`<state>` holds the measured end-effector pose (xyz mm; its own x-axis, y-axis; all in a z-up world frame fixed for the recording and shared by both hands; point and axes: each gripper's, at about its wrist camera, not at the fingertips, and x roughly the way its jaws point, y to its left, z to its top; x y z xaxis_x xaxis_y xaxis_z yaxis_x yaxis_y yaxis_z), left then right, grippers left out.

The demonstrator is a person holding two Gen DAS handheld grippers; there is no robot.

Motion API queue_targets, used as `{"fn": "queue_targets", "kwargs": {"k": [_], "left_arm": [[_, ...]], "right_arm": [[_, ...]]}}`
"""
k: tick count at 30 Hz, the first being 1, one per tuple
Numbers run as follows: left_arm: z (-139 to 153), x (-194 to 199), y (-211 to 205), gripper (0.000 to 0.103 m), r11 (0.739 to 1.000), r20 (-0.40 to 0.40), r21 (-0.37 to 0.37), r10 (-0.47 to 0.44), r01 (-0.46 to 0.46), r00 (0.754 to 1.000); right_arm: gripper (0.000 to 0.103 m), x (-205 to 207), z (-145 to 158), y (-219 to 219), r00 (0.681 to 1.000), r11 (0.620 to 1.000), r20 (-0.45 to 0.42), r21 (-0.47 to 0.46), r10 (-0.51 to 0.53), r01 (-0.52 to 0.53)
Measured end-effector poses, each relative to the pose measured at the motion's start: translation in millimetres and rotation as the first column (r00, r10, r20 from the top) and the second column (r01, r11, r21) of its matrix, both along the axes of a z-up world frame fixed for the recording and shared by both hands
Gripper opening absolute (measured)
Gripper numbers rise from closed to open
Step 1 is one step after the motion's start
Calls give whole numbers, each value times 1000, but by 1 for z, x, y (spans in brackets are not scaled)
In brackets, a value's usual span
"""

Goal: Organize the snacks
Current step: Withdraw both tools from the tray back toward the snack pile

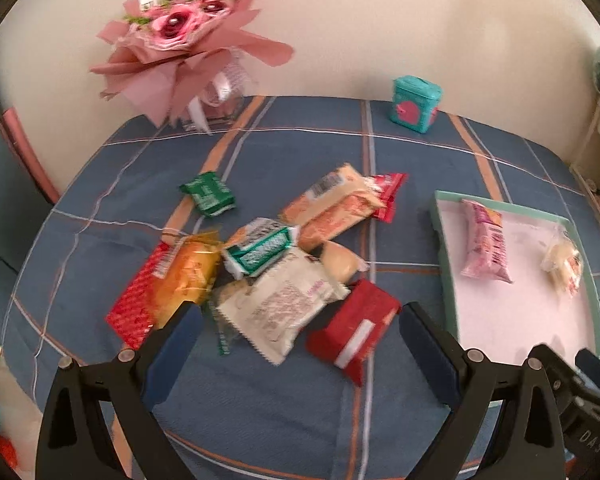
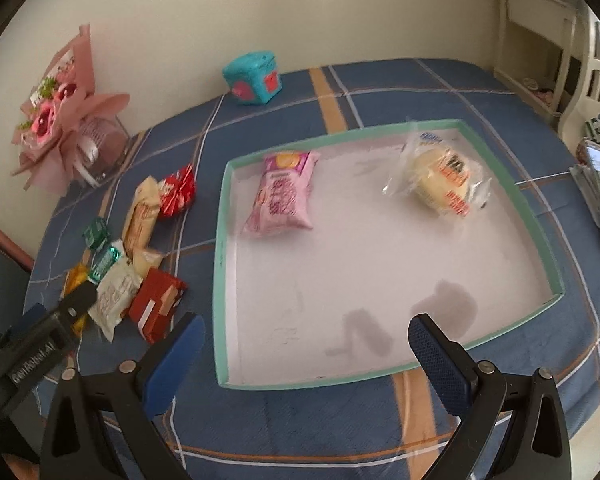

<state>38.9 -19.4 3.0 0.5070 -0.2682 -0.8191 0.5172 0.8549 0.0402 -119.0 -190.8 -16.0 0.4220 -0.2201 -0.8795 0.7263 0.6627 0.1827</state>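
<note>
Your tray [image 2: 540,236] holds two snacks: a pink packet [image 2: 282,196] at its far left and a clear-wrapped bun [image 2: 440,178] at far right. The other snacks [image 1: 276,264] lie piled on the cloth left of it. Your left gripper [image 1: 300,320] and right gripper [image 2: 306,334] both gape apart, empty.

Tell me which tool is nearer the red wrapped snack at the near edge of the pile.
Left. The left tool hangs open right over the red wrapped snack, which sits between its fingers. The right tool is open over the near rim of the tray, with the snack off to its left.
</note>
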Motion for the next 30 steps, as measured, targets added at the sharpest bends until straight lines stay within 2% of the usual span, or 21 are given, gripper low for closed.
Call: {"fn": "queue_targets", "kwargs": {"k": [4,9,20,25,30], "left_arm": [[-4,12,11,99,998,-14,14,57,-56,998],[-19,26,24,99,992,-66,62,115,-111,991],[-33,55,61,99,979,-156,61,204,-196,966],[-32,70,84,99,969,-154,57,247,-241,957],[-35,85,104,99,960,-162,52,279,-275,946]], "right_arm": [[103,10,-9,5,999,999,-31,42,17,-15],[103,24,-9,15,999,997,-10,57,52,-51],[103,72,-12,56,984,982,12,70,176,-177],[103,91,-13,71,976,973,28,80,216,-218],[103,103,-20,77,976,968,45,126,213,-217]]}}
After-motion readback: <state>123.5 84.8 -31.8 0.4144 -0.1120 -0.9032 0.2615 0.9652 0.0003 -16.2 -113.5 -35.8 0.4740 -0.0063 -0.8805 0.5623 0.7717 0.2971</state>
